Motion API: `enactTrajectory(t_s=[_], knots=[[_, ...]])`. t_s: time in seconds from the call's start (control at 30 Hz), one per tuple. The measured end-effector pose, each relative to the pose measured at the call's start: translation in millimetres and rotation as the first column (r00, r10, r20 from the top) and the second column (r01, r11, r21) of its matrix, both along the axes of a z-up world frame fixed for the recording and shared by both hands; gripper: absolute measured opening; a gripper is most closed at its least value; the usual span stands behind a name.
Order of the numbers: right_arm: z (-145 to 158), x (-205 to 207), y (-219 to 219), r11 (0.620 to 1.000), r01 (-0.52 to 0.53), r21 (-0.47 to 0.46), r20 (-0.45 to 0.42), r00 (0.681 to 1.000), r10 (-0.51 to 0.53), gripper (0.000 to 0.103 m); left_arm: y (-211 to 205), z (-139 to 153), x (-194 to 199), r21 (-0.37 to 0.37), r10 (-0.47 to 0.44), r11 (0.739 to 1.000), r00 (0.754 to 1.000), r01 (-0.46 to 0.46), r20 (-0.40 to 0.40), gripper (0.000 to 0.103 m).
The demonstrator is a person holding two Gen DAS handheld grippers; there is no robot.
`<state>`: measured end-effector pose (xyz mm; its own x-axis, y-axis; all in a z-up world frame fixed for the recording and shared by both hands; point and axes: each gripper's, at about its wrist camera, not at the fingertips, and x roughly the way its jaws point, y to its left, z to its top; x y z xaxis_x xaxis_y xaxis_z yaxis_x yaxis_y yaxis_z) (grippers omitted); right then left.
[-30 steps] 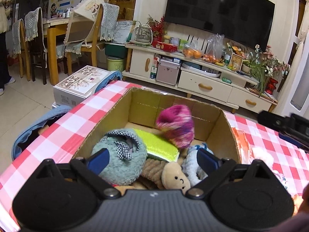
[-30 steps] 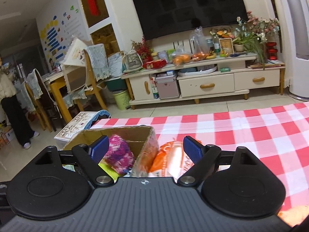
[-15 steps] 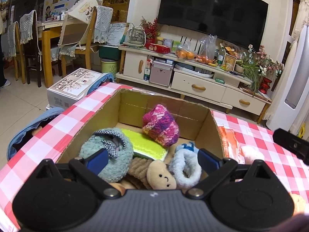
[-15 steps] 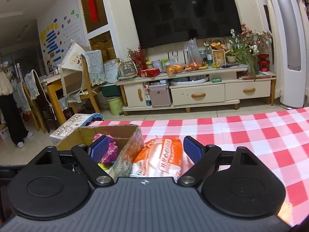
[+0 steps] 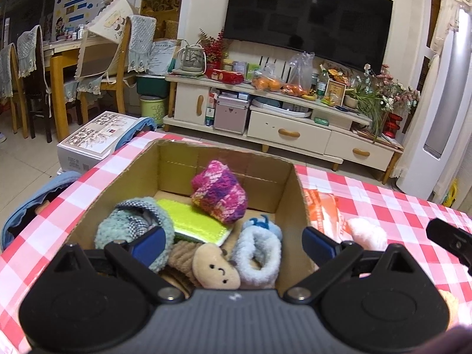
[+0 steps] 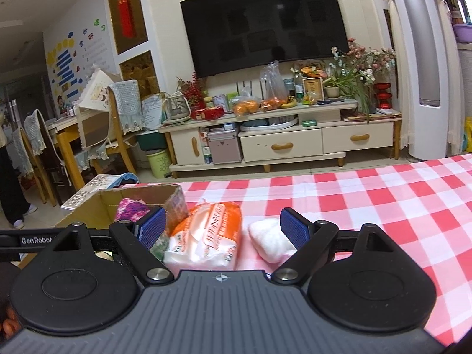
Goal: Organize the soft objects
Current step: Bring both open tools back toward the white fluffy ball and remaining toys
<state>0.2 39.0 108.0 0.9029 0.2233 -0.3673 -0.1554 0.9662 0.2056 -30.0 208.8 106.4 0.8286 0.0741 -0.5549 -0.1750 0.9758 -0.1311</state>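
Note:
A cardboard box (image 5: 292, 197) on the red-checked tablecloth holds soft things: a pink-purple knit piece (image 5: 219, 196), a green sponge cloth (image 5: 191, 221), a teal plush (image 5: 132, 227), a beige plush face (image 5: 215, 271) and a light blue fuzzy sock (image 5: 259, 250). My left gripper (image 5: 233, 240) is open and empty above the box's near side. My right gripper (image 6: 224, 225) is open and empty over an orange-white packet (image 6: 206, 236), with a white fluffy item (image 6: 270, 240) by its right finger. The box (image 6: 174, 199) stands left of the packet.
The packet (image 5: 324, 209) and the white fluffy item (image 5: 367, 233) lie right of the box in the left wrist view. The checked table (image 6: 383, 200) stretches right. A TV stand (image 6: 283, 141), chairs and a white carton (image 5: 97, 135) on the floor stand beyond the table's far edge.
The pink-purple knit piece has dropped from mid-air and now rests in the box. Both grippers have drawn back and risen a little; the white fluffy item has come into the right wrist view.

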Motion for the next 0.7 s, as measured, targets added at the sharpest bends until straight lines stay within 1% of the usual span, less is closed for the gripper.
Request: enactTrajectory(t_s=[0.3,0.7], knots=[[-5,-16,-16,0.999,0.041,-0.018,0.007,0.999,-0.041,0.103,-18,1,-1,0.011,-0.035,0.999,0.999,0.035,0.018,0.099],[-9,-29,-30,0.996,0.091,0.009,-0.006,0.996,-0.090,0.103,-48,4,-1,0.030,-0.095,0.995,0.995,0.094,0.036,0.099]])
